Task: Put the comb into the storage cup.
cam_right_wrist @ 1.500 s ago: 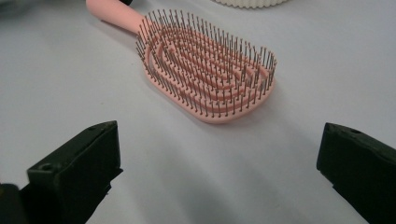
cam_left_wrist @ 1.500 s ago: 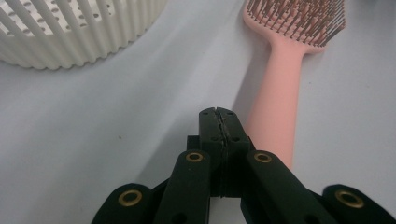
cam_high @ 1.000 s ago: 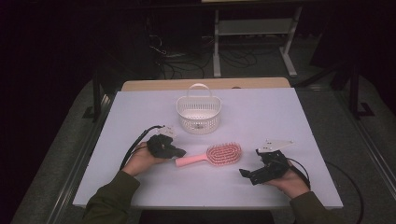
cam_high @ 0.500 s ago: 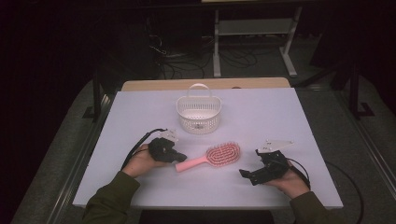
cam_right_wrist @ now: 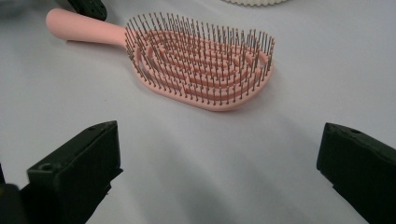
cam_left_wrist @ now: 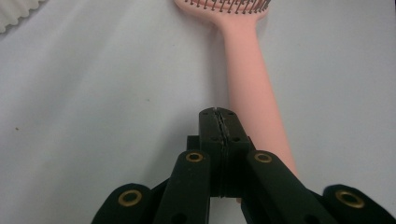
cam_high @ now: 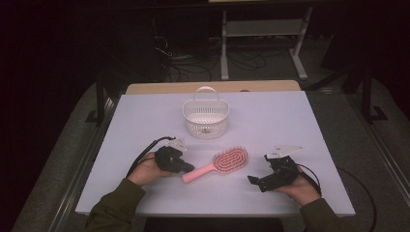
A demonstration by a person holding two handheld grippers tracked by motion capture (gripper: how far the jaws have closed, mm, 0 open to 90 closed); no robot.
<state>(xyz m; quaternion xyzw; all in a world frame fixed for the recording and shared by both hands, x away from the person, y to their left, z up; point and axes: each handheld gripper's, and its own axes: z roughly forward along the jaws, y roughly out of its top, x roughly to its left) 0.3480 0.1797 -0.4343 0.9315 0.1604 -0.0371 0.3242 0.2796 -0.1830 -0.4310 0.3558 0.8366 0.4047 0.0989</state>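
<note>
A pink hairbrush [cam_high: 227, 161] lies bristles up on the white table [cam_high: 270, 121], its handle [cam_high: 197, 173] pointing toward my left gripper [cam_high: 188, 168]. In the left gripper view that gripper [cam_left_wrist: 218, 115] is shut with nothing between the jaws, its tip resting just beside the pink handle [cam_left_wrist: 250, 88]. My right gripper [cam_high: 252, 180] rests on the table to the right of the brush, jaws open wide. In the right gripper view its jaws [cam_right_wrist: 219, 140] face the brush head [cam_right_wrist: 201, 60] from a short way off, not touching it.
A white slatted basket [cam_high: 205, 118] with a handle stands behind the brush, toward the table's far edge; its rim shows in the left gripper view [cam_left_wrist: 14, 11]. Dark floor with cables and a metal stand [cam_high: 263, 34] lies beyond the table.
My left gripper has shifted slightly toward the near edge and closer to the brush handle's end. The right gripper and the basket have stayed in place.
</note>
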